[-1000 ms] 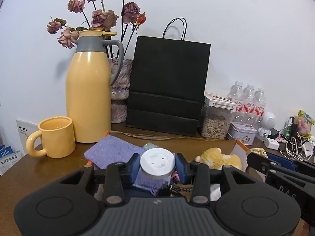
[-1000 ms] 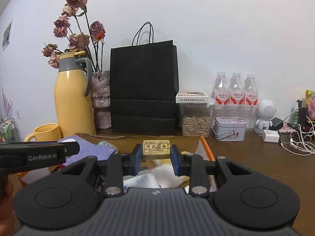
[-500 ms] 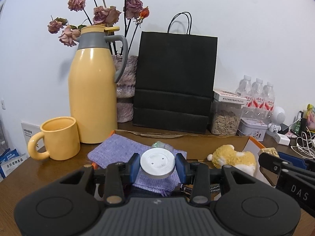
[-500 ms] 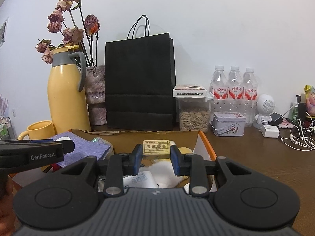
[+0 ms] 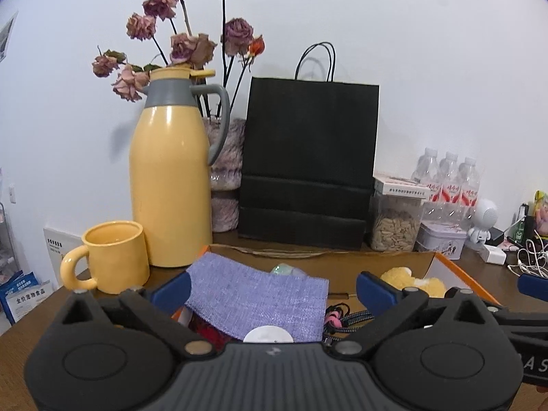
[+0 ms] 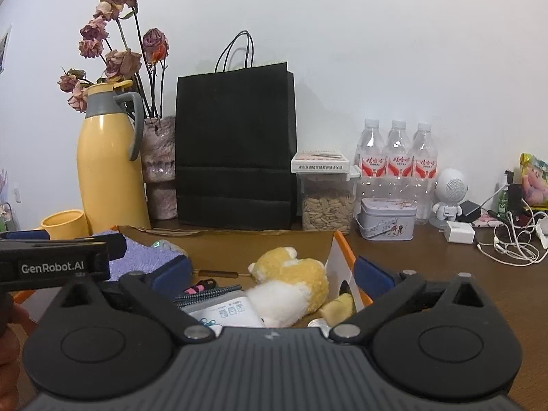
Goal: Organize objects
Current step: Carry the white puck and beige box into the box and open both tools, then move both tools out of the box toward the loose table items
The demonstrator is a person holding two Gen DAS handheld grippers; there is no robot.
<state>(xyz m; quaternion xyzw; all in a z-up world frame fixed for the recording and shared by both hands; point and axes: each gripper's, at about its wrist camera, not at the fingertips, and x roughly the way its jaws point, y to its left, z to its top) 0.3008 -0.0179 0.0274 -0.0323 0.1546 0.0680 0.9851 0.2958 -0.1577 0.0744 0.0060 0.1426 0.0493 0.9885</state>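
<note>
Below my left gripper (image 5: 272,289), the white cap (image 5: 268,334) lies on the purple cloth (image 5: 260,299) in the box (image 6: 337,257). Both grippers' jaws have just been opening wide, empty; my right gripper (image 6: 270,274) hangs above the plush toy (image 6: 291,286).

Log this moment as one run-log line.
left tool: open, empty | right tool: open, empty | white disc: in box

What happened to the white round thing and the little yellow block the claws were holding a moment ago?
Both claws have just opened. The left claw dropped the white disc, now lying on the purple cloth. The right claw released the yellow block, now out of sight. The box, plush toy and yellow jug stayed put.
</note>
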